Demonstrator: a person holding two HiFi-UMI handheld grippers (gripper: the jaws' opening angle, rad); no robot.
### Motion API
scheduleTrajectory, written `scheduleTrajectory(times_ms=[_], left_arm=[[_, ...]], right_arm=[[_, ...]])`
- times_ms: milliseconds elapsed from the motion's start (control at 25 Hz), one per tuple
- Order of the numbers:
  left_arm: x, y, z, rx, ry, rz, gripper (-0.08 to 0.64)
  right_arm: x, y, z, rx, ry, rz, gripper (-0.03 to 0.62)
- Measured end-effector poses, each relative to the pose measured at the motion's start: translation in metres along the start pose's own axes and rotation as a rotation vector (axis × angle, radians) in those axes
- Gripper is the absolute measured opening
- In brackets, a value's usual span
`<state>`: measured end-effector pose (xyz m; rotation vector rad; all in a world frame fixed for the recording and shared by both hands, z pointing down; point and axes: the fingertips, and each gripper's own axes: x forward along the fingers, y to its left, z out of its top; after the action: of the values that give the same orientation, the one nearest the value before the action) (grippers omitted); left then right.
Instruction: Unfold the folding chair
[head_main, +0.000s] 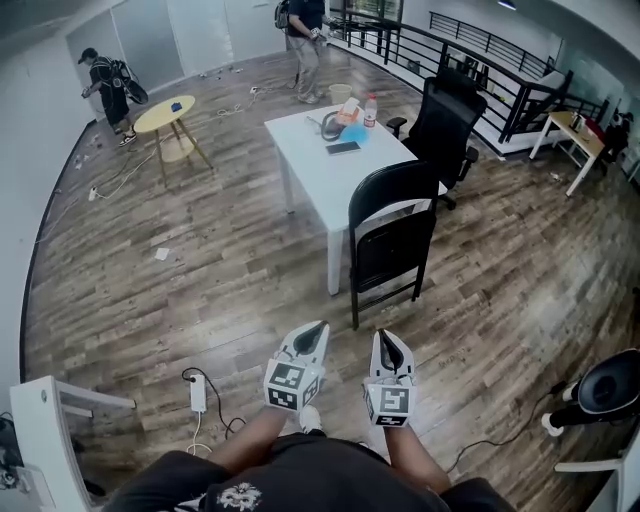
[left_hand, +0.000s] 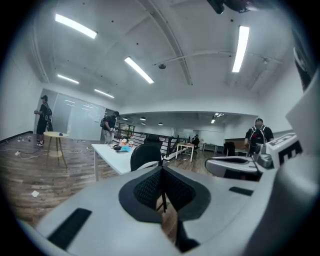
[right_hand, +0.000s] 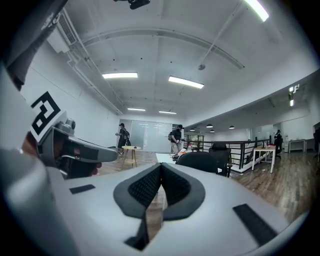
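Observation:
A black folding chair (head_main: 392, 235) stands on the wood floor against the near end of the white table (head_main: 315, 165), its seat panel upright below the backrest. Both grippers are held close to my body, well short of the chair. My left gripper (head_main: 317, 329) is shut with nothing in it, and my right gripper (head_main: 386, 338) beside it is likewise shut and empty. In the left gripper view the jaws (left_hand: 161, 172) meet, with the chair's backrest (left_hand: 145, 156) beyond them. The right gripper view shows the closed jaws (right_hand: 161, 170) and the chair (right_hand: 200, 161) ahead to the right.
A black office chair (head_main: 445, 120) sits behind the table. A round yellow table (head_main: 165, 115) stands far left. A power strip with cable (head_main: 197, 392) lies on the floor left of my grippers. A black fan (head_main: 610, 385) is at right. Two people (head_main: 110, 85) (head_main: 305, 30) stand far back.

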<state>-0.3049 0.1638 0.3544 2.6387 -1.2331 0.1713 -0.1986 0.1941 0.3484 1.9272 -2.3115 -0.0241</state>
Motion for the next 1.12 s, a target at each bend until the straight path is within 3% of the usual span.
scheduleTrajectory(times_ms=[320,560,1120], left_arm=[[0.032,0.058,0.011,0.004,-0.003,-0.022,0.005],[0.057,0.072,0.007,-0.008,0.007,-0.041,0.005],[0.247,0.124,0.038,0.027,0.082,-0.012,0.005]], right_arm=[[0.062,0.010,0.003,-0.012,0.022,-0.027,0.015],[0.090,-0.002,-0.009,0.000,0.048,-0.040,0.015],[0.269,-0.124,-0.031,0.013,0.072,-0.030,0.015]])
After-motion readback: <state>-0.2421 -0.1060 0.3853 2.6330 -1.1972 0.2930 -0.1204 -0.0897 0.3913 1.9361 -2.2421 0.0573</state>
